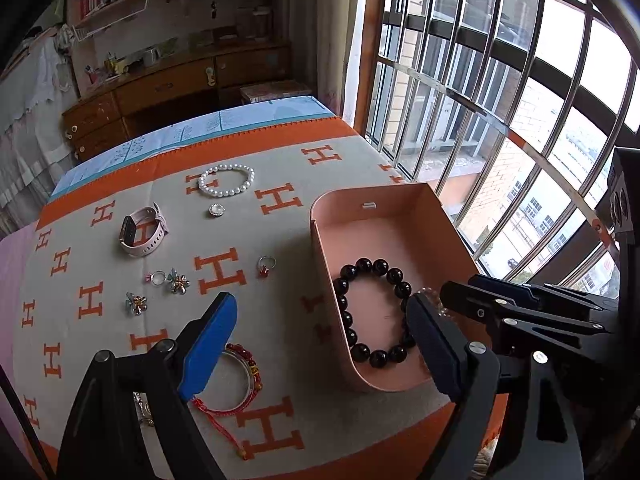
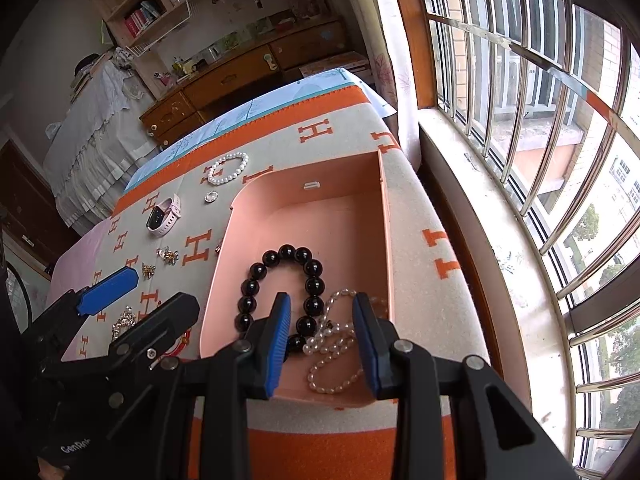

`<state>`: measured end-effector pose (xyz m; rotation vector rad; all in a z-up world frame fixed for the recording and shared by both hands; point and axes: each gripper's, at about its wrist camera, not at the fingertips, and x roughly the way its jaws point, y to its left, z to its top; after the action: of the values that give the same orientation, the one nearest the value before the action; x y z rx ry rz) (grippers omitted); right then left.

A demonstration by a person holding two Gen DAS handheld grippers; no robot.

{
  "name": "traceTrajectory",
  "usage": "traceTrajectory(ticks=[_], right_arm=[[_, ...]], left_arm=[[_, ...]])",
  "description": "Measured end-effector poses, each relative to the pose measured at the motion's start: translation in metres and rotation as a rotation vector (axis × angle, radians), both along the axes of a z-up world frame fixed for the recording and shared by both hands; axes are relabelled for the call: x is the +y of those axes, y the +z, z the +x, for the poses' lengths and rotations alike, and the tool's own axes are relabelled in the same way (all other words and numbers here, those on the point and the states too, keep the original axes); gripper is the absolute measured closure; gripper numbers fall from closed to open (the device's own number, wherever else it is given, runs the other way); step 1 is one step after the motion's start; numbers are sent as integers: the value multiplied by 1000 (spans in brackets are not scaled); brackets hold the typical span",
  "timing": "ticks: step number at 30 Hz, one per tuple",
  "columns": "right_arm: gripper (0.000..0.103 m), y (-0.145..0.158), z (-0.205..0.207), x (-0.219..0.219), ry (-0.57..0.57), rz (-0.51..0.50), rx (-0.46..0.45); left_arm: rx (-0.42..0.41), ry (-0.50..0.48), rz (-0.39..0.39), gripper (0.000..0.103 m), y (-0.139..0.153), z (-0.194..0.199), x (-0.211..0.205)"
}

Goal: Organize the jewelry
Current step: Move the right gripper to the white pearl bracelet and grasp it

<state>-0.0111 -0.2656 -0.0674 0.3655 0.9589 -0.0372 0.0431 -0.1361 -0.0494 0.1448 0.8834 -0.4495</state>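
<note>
Right gripper (image 2: 322,338) hangs over the near end of the pink box (image 2: 382,216), fingers spread wide, nothing between them. Its blue pads (image 2: 280,344) frame the lower centre of the right wrist view, tilted down into the box. Directly under the gap lies a clear bead strand (image 2: 332,344), released and loosely heaped on the box floor, touching the black bead bracelet (image 2: 280,292) that curls just above it in the frame.

Over to the left wrist view: the left gripper (image 1: 320,344) is also wide open and holding nothing, one finger with a blue pad (image 1: 208,344) at lower left over the cloth, the other at lower right reaching over the box wall (image 1: 324,280). The right gripper's black frame (image 1: 520,312) pokes in from the right edge, level with the box.

Out on the H-patterned cloth (image 1: 280,400) over the tabletop, everything else waits outside the box: a pearl bracelet (image 1: 226,180) at upper centre, a small round brooch (image 1: 217,210) just below it, a pink smartwatch (image 1: 142,230) to the left, a red-stone ring (image 1: 265,266), a silver ring (image 1: 157,278), two flower clips (image 1: 158,292), and a red string bracelet (image 1: 240,380) partly under the left blue pad.
</note>
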Motion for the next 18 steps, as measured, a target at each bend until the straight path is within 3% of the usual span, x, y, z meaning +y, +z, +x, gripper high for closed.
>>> traceTrajectory(ticks=[9,18], right_arm=[[71,15,8,11,6,-48,-27],[71,58,36,42,105,-134,-106]], left_arm=[[-29,44,-11,17,16,12,21],[-140,215,-22,16,57,37,77]])
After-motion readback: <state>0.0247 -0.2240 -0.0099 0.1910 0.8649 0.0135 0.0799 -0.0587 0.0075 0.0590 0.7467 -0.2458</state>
